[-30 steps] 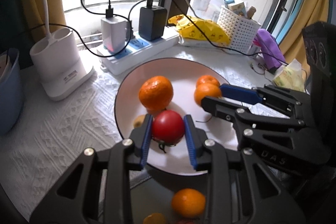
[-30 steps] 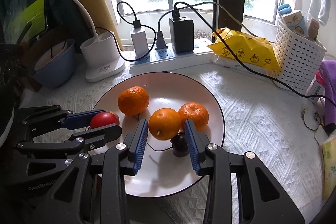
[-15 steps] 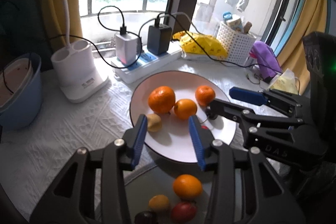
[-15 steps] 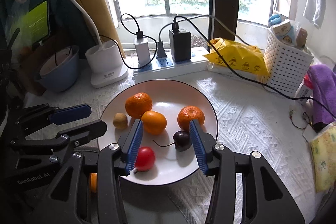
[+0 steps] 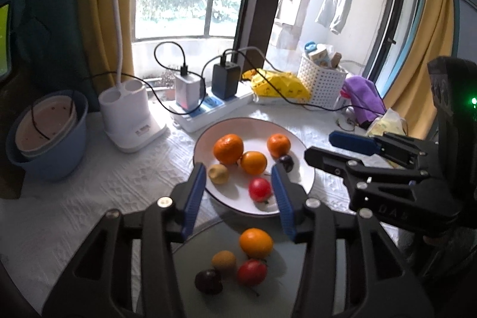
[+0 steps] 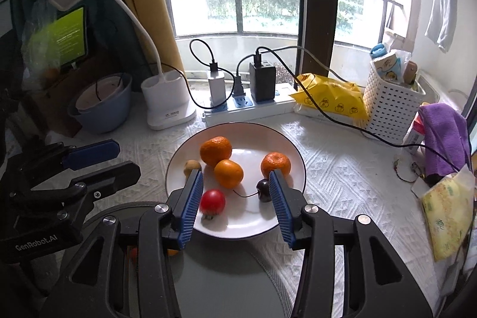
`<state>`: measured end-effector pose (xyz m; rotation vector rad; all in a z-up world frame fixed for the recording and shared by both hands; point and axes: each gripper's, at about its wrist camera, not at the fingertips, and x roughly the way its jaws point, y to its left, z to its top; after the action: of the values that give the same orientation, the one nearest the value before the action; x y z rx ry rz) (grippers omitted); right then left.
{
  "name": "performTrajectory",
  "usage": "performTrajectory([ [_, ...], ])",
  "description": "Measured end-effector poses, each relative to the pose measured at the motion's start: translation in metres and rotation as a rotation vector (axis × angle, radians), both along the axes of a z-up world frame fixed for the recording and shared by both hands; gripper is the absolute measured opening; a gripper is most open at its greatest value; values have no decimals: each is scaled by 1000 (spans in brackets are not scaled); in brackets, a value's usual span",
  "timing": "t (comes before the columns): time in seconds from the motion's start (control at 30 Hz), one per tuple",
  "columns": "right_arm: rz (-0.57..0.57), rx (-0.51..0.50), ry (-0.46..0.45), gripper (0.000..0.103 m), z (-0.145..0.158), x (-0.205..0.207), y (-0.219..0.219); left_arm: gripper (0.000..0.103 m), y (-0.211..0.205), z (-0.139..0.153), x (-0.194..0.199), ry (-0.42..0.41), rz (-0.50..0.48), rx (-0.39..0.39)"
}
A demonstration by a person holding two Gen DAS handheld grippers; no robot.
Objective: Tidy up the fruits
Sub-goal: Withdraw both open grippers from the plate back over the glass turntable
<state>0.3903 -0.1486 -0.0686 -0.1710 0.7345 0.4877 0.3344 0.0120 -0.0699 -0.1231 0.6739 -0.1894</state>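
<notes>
Both grippers hover over the plate — left gripper wide open, nothing held; right gripper wide open too, empty. On the plate sit three oranges, a tomato, a cherry and a small brownish fruit — all loose.

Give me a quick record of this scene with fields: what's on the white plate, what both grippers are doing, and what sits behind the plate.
plate: white plate with dark rim, on white textured cloth
fruit on plate: three oranges, one red tomato, one dark cherry, one small brown fruit
left gripper: open, holding nothing, above the plate's near edge
right gripper: open, holding nothing, above the plate's near edge
behind plate: power strip with chargers, lamp base, white basket
</notes>
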Motion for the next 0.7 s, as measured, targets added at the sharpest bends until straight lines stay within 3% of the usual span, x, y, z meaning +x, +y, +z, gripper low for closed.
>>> performTrajectory([
  [0.13, 6, 0, -14, 48, 7, -13, 0, 53, 4, 8, -14, -22, 8, -8],
  [0.7, 22, -3, -62, 48, 25, -62, 4, 54, 26, 19, -71, -73, 67, -19],
])
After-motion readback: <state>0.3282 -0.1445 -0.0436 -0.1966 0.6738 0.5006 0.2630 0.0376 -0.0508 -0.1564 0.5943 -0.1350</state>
